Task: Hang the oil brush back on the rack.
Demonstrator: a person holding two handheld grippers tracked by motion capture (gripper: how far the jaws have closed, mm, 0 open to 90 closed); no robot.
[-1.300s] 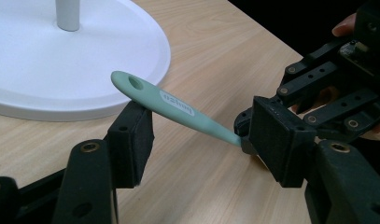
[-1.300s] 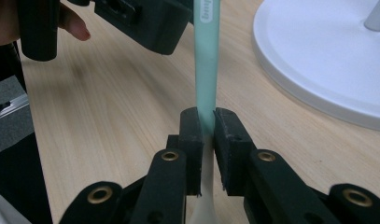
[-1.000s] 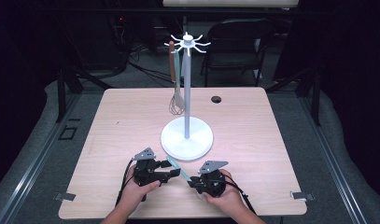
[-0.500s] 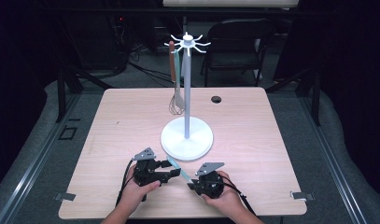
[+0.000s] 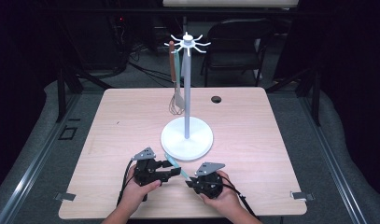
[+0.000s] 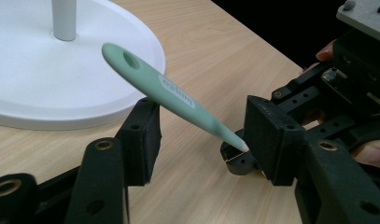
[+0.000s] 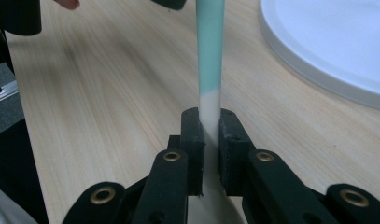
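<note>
White stand (image 5: 186, 140) holds hanging utensils (image 5: 174, 79). Just before it, the right gripper (image 7: 209, 140) clamps a green handle (image 6: 164, 91). The left gripper (image 6: 201, 135), jaws just narrowing, brackets it without touching.

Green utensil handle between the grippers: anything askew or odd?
Nothing damaged. The green utensil handle sticks up off the table at a slant, pinched at its white end by the right gripper; the left gripper stands open around it, jaws just closing.
</note>
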